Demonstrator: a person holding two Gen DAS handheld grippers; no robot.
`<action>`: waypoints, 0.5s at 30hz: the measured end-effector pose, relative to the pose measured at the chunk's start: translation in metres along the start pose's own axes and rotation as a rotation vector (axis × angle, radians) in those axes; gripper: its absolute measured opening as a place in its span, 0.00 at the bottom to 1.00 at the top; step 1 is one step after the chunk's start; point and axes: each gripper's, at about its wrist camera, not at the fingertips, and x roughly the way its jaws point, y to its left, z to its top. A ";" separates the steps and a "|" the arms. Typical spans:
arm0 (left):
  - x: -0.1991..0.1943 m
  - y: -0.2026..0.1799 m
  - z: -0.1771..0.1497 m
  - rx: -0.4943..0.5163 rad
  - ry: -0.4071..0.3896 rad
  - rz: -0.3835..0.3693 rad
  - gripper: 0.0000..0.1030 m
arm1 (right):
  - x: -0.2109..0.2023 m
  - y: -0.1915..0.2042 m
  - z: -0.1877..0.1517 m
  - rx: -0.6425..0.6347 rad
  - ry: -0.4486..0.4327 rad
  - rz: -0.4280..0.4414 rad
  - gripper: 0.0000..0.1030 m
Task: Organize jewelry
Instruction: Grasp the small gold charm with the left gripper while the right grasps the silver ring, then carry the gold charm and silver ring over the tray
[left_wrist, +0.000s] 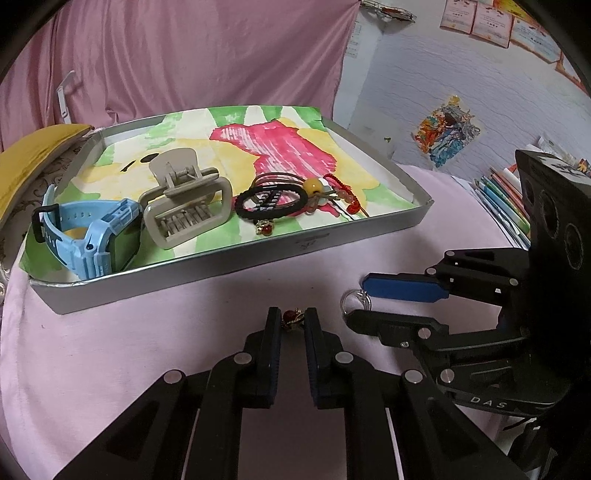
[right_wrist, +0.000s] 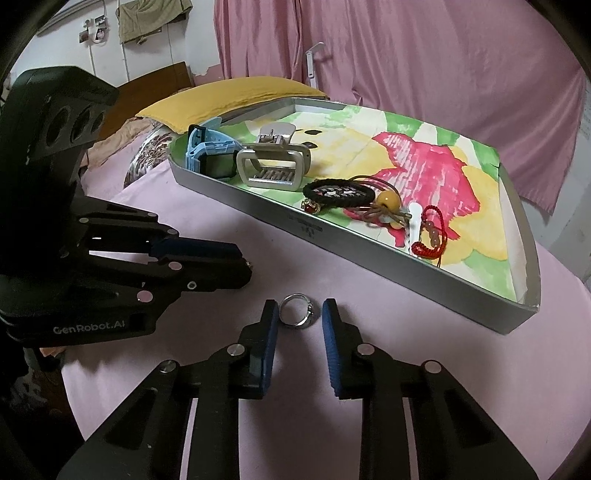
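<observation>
Judging from how things lie, most of the jewelry is already gathered in the silver tray (left_wrist: 229, 258): a blue watch (left_wrist: 92, 236), a beige hair claw (left_wrist: 184, 206), a black hair tie (left_wrist: 271, 201), a small red charm (left_wrist: 264, 229) and a red beaded bracelet (right_wrist: 430, 232). Two pieces are left on the pink bed cover beside it. A red-and-gold earring (left_wrist: 293, 318) is pinched by the nearly closed left gripper (left_wrist: 293, 325), while a silver ring (right_wrist: 297, 310) is bracketed by the narrowed right gripper (right_wrist: 300, 314), whose right pad stands clear, so no grip is yet made.
</observation>
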 end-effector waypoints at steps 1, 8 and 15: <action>0.000 0.000 0.000 -0.001 0.000 0.000 0.11 | 0.001 0.000 0.000 0.000 0.000 -0.002 0.17; -0.001 -0.001 -0.001 -0.005 -0.006 0.008 0.11 | 0.002 0.001 0.002 -0.011 0.000 -0.015 0.17; -0.008 -0.005 -0.003 0.000 -0.048 0.012 0.11 | -0.011 -0.002 -0.001 0.019 -0.060 -0.038 0.17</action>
